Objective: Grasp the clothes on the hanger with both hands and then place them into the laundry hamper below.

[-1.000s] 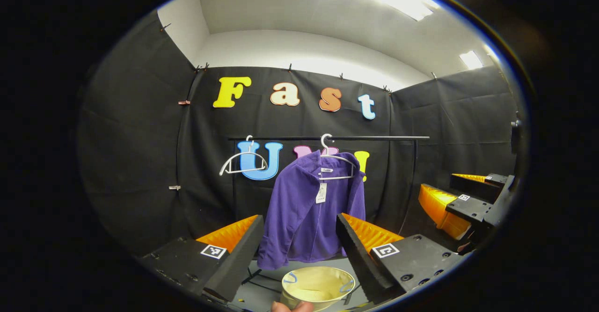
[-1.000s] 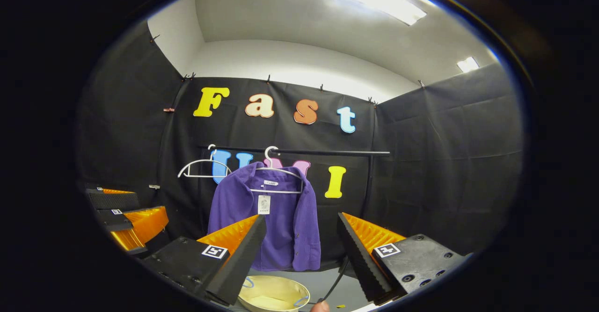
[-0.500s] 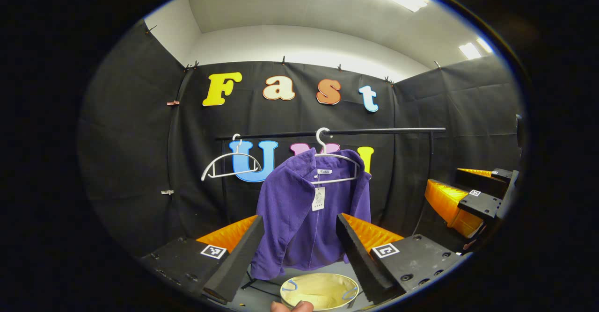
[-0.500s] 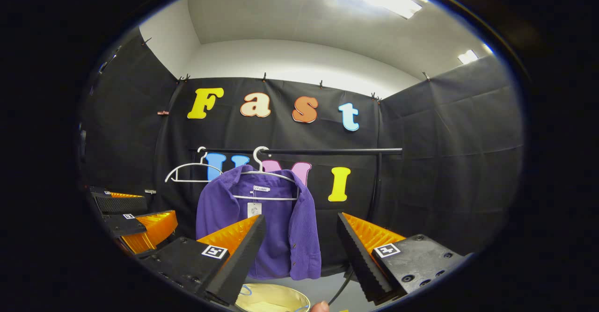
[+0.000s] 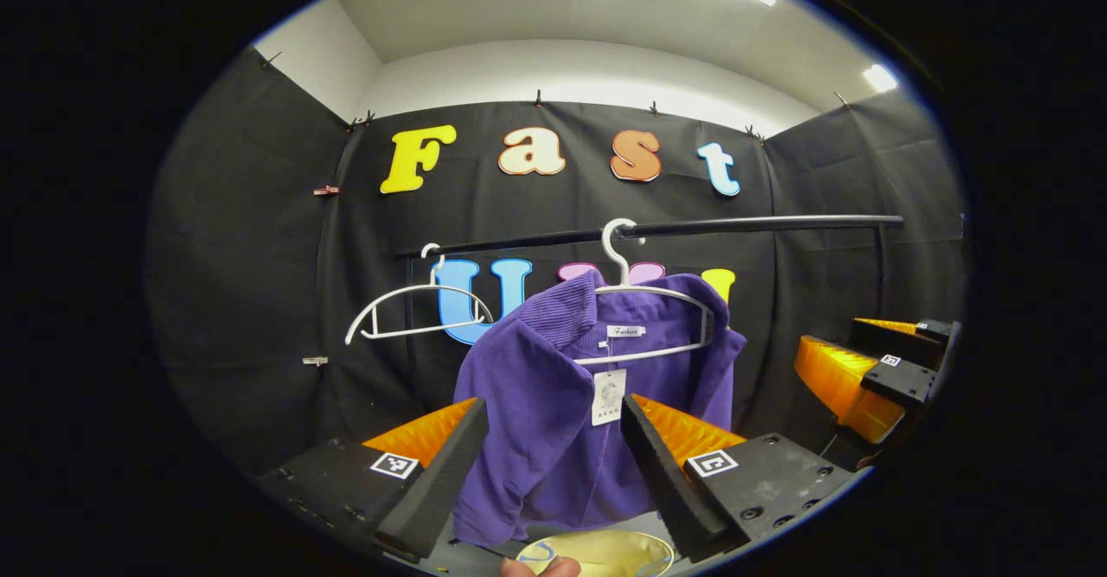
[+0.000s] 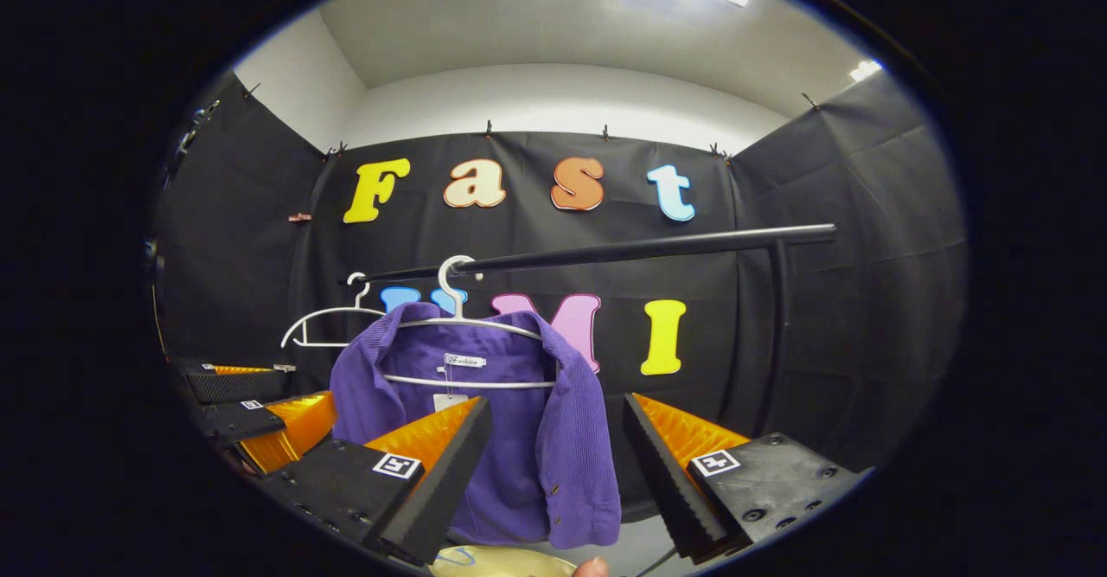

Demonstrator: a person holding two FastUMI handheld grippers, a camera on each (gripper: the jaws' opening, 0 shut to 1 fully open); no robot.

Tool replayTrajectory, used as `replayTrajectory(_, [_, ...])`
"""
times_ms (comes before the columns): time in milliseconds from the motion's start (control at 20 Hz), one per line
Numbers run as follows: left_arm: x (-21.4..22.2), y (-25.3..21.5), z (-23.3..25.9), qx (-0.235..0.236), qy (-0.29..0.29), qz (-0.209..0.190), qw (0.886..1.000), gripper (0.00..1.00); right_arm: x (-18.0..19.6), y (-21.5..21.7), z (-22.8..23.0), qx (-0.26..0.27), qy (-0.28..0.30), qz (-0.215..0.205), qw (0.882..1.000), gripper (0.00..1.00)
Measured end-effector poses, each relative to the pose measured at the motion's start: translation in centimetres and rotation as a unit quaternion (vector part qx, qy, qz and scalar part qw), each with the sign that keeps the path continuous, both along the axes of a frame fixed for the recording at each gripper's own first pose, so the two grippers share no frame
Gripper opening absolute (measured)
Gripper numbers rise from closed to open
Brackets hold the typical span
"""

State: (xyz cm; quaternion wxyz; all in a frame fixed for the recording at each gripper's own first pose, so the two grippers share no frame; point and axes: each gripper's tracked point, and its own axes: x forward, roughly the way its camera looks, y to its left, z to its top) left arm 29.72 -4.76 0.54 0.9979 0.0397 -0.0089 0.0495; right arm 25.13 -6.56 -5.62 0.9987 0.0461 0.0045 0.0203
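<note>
- Your left gripper (image 5: pixel 545 439) is standing wide open with nothing between its fingers, pointing at the purple jacket (image 5: pixel 553 421)'s left front panel and not yet touching cloth.
- The spare hanger (image 5: pixel 415 304) is hanging bare near the rail (image 5: pixel 752 225)'s left end; steer clear of it.
- The jacket is hanging on the white hanger (image 6: pixel 471 352) toward the rail's left part, front open, paper tag (image 5: pixel 608 396) dangling at the collar.
- Go for the shoulders, one gripper per side, high up; pinch cloth only, not hanger wire or the tag.
- Lift both sides together so the hanger likely slips free.
- Your right gripper (image 6: pixel 553 464) is gaping too, empty, lined up on the jacket's right panel.
- The laundry hamper (image 5: pixel 597 553) is sitting under the jacket's hem, pale lining showing; what shows of its inside looks empty.
</note>
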Motion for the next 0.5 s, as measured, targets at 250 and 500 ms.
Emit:
replayTrajectory(250, [6.0,1.9,-1.5,-0.003,0.013,0.013,1.0,0.97,6.0,0.3,-2.8,-0.001,0.014,-0.008,1.0,0.97])
replayTrajectory(500, [9.9,0.8,-2.6,-0.012,0.02,-0.002,1.0,0.97,10.2,1.1,-4.6,-0.003,0.014,-0.001,1.0,0.96])
